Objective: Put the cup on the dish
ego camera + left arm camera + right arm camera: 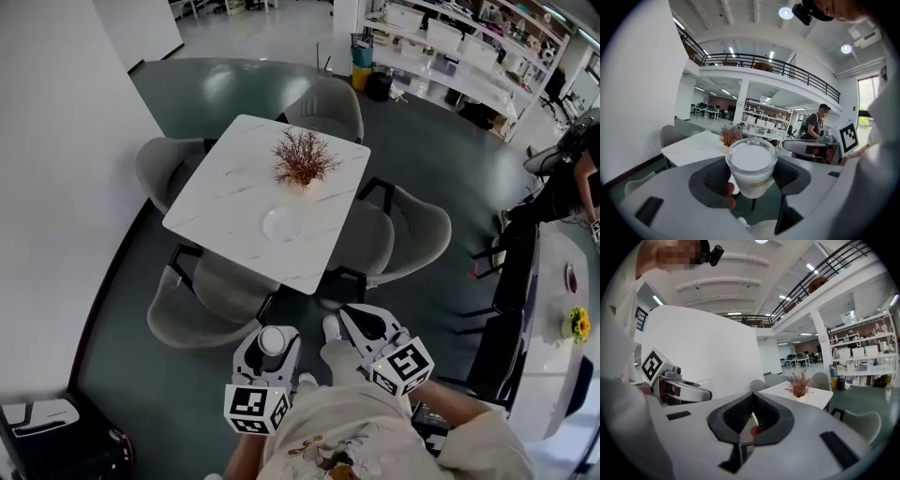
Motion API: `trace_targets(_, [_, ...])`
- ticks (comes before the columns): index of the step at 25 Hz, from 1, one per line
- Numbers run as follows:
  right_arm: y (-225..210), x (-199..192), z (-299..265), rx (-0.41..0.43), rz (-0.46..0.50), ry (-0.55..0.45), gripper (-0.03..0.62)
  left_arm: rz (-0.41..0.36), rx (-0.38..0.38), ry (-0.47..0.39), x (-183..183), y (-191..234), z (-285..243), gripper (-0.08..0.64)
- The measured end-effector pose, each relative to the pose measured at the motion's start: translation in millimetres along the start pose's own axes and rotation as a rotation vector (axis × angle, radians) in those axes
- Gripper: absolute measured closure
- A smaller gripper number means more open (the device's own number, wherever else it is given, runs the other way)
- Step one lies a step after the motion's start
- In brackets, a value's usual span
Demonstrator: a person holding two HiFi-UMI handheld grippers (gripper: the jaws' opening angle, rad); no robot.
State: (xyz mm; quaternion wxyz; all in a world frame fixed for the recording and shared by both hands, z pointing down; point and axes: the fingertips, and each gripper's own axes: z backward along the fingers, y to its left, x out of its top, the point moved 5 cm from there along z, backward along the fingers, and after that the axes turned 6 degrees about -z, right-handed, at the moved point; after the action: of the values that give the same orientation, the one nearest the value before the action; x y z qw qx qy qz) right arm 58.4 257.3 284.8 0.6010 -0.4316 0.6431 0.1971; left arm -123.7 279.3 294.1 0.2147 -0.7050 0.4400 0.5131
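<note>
A clear glass cup (752,168) with a white inside sits between the dark pads of my left gripper (751,176), which is shut on it. From the head view the cup (272,341) shows low in the frame, held in the left gripper (269,355) above the floor, short of the table. A clear round dish (284,224) lies on the white marble table (234,178), on its near half. My right gripper (360,325) is beside the left one; its jaws (752,418) are closed together with nothing between them.
A dried reddish plant (303,159) stands on the table just beyond the dish. Several grey chairs (214,300) ring the table, one at the near edge. A white wall (47,187) runs along the left. Another person (816,124) stands by shelving at the right.
</note>
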Motion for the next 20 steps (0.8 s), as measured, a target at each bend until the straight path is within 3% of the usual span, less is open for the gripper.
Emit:
trace_targets(13, [-106,41,-99,0.131,0.021,0.039,0.6,0.009,0.083,0.023,46,32,-130,0.29])
trace_targets(20, [-142,47,-121,0.147,-0.003,0.047,0.6,0.009,0.123,0.033,64,37,-169,0.29])
